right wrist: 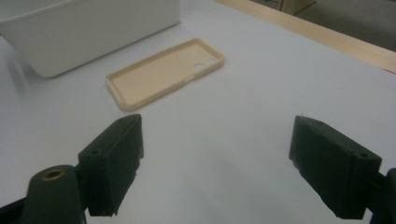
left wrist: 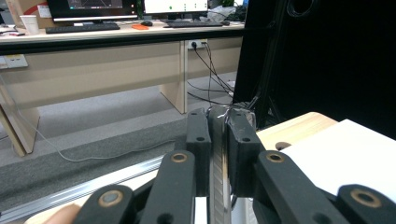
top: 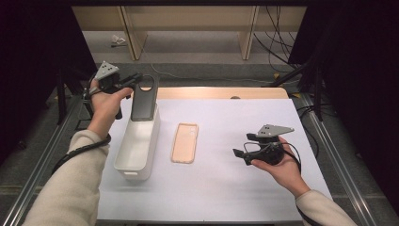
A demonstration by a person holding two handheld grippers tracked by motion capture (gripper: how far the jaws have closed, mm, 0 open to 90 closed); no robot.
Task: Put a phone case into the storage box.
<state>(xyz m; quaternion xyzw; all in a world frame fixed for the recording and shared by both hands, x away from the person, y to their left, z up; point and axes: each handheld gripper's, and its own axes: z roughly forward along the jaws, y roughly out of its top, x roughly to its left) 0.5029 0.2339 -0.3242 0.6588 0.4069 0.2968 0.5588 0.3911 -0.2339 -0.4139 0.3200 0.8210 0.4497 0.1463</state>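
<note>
- The left tongs [top: 133,81], seen from the high view, are clamped on a dark phone [top: 142,101] and hold it up over the far end of the white bin [top: 123,162].
- The phone stands almost upright there, with its low end at the bin's far rim, and I cannot tell if it touches the rim.
- The right tongs [top: 239,154] rest in the right hand above the white table cover [top: 244,197], with their jaws apart and nothing between them.
- A tan phone case [top: 184,143] lies flat on the cover, just beside the bin and well apart from the right tongs.
- In the left gripper view, the left tongs [left wrist: 218,135] squeeze the thin edge of the phone [left wrist: 218,158] between both black pads.
- The grip looks tight and even, so I think the phone should go down slowly and straight into the bin.
- I think the tongs should open only when the phone rests on the bottom, so it does not drop or tip.
- In the right gripper view, the right tongs [right wrist: 217,161] are wide open over the bare cover.
- The case [right wrist: 161,72] lies open side up ahead of them, near the bin [right wrist: 93,35].
- I think the right tongs should wait where they are, away from the bin, so the two do not bump.
</note>
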